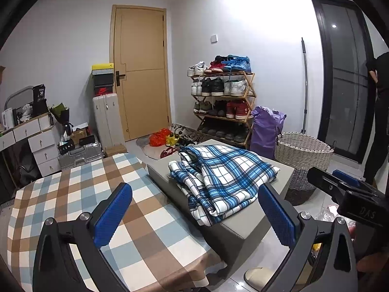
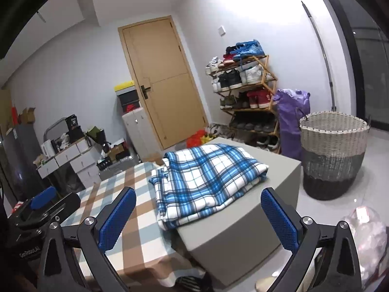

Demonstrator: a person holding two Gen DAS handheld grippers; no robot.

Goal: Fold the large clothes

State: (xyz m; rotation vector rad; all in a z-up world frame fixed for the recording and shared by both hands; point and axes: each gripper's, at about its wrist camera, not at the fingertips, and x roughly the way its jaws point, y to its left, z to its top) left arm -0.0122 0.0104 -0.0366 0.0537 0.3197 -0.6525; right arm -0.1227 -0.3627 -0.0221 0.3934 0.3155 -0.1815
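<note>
A blue-and-white plaid garment lies folded in a loose pile on a grey block; it also shows in the right wrist view on that block. My left gripper is open and empty, held back from the garment above the checked tablecloth. My right gripper is open and empty, also short of the garment. The right gripper's body shows at the right of the left wrist view; the left gripper's body shows at the left of the right wrist view.
A woven laundry basket stands right of the block. A shoe rack, a purple bag, a wooden door, suitcases and white drawers line the walls. A person in black stands at the far right.
</note>
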